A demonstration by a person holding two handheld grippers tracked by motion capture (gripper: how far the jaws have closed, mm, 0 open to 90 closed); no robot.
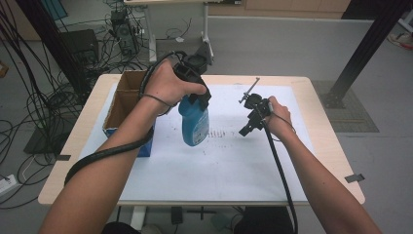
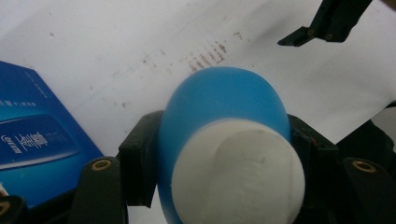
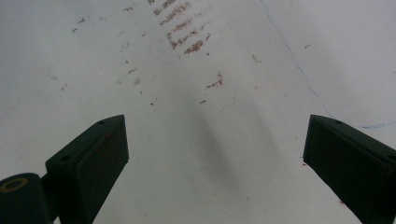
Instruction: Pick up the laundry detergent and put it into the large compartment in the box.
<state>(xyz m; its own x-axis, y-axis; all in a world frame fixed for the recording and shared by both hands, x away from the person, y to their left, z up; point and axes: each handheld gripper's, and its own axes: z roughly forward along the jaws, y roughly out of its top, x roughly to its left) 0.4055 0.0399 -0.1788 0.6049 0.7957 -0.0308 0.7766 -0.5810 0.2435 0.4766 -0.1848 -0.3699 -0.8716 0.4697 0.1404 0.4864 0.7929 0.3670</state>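
Bottle (image 1: 194,122) hung upright, long axis vertical, clenched at its neck by the left claw (image 1: 197,100); right claw (image 1: 246,127), released, waited right of centre.

On my table (image 1: 311,146): one white paper sheet (image 1: 219,165) covering most of the top, marked near its middle with rows of brownish smudges (image 1: 221,132). At my left, one open cardboard box (image 1: 127,92) with blue printed sides, standing on the sheet's left edge. Beyond the table: a grey floor with tangled black cables (image 1: 34,102) and a black frame post (image 1: 363,53).
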